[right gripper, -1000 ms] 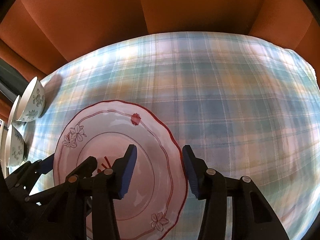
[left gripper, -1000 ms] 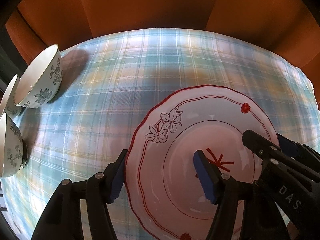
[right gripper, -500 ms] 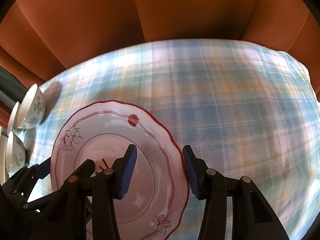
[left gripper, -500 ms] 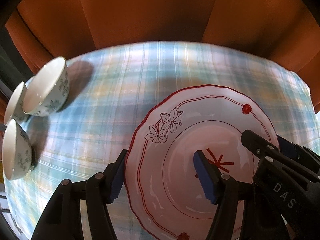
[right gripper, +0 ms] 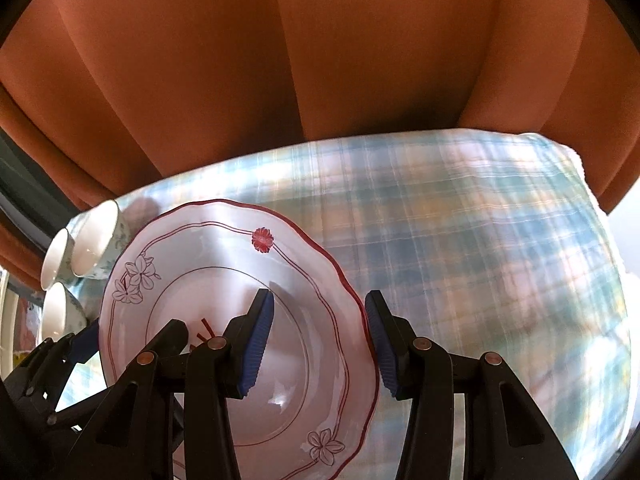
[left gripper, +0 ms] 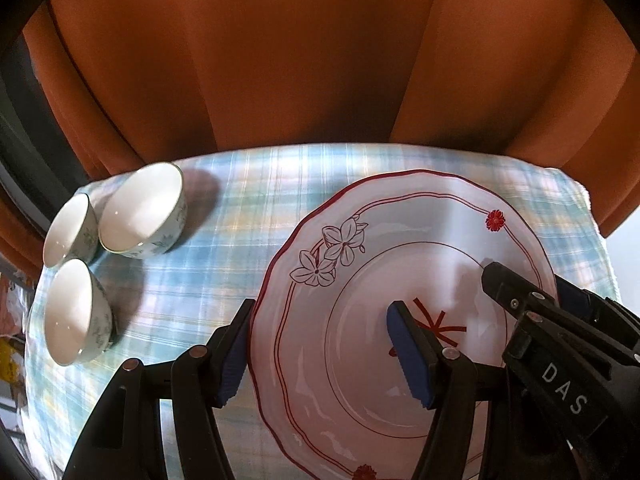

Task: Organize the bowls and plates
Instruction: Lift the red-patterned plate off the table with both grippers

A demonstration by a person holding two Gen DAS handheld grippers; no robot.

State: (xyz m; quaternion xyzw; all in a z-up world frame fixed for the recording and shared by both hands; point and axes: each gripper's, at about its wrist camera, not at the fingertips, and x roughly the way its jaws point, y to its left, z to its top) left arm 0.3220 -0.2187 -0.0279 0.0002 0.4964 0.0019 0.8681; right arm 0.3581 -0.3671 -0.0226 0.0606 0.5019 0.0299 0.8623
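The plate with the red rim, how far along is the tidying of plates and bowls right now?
Done: three bowls sit grouped at the left of the checked tablecloth. In hand: the plate is held at opposite rims by the left gripper and right gripper; it looks raised off the cloth. Left: setting the plate down. No stack or other plate shows.

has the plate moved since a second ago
Yes. The plate, gripped on opposite rims by the left gripper and right gripper, has risen off the checked tablecloth; the three bowls look smaller and farther below.
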